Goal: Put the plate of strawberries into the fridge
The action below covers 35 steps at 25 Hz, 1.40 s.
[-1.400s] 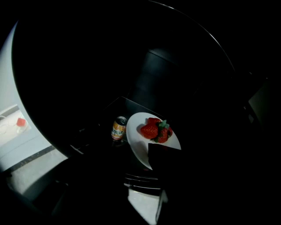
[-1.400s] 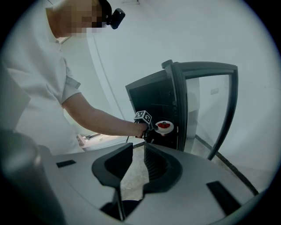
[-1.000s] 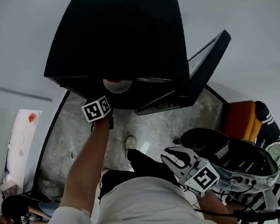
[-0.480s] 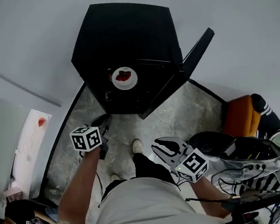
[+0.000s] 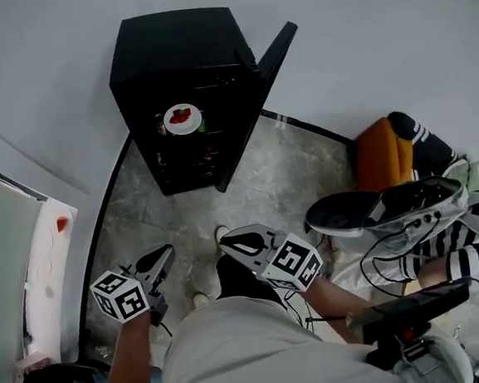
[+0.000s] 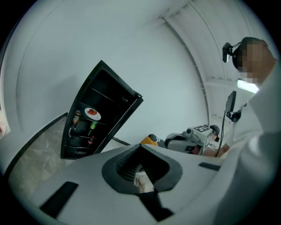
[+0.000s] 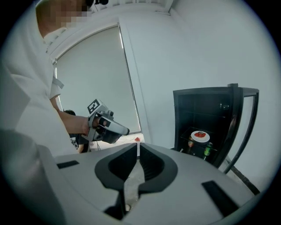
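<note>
Sitting on a shelf (image 7: 189,136) inside the open fridge (image 5: 172,42): plate of strawberries (image 5: 182,118). Well back from it, left tool (image 5: 163,253) just closed on nothing, right tool (image 5: 227,244) pinched together too, empty.

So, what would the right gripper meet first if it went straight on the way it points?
Probably the white table by the window. It seems to pass between the left gripper and the fridge, though depth is unclear.

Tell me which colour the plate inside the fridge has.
White. The plate shows best in the head view.
</note>
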Motion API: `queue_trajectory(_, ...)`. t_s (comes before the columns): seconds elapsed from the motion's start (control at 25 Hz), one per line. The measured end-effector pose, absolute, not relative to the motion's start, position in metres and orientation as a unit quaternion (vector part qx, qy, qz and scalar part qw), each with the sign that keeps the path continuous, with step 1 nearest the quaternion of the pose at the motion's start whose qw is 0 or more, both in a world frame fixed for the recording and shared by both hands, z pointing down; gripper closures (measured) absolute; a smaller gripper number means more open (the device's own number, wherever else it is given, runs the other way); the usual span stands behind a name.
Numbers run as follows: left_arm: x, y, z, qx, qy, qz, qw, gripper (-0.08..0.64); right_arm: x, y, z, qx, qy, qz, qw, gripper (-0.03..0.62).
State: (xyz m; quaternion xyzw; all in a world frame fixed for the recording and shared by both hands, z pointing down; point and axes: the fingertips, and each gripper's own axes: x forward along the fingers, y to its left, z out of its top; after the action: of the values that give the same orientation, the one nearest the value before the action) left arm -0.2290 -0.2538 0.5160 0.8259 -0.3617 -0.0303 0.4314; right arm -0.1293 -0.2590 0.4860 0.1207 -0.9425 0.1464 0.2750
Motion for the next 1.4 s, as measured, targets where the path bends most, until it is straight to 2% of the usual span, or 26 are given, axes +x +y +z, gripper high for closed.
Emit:
queue_trajectory(0.32,-0.204,-0.209,0.488,0.833,-0.353,0.001,0.425,0.547,-0.125,-0.226,0.482,0.077,-0.942,0.175,0.275,0.563)
queue_trajectory(0.88,-0.181,-0.251,0.471,0.827,-0.357,0.025,0.433,0.546,-0.119,-0.260,0.466,0.031,-0.941,0.189,0.278,0.565)
queue_trajectory(1.4,-0.177,-0.284,0.492,0.821,-0.348,0.028,0.452,0.546,-0.129,-0.299,0.475,0.024,-0.942,0.189,0.275,0.568)
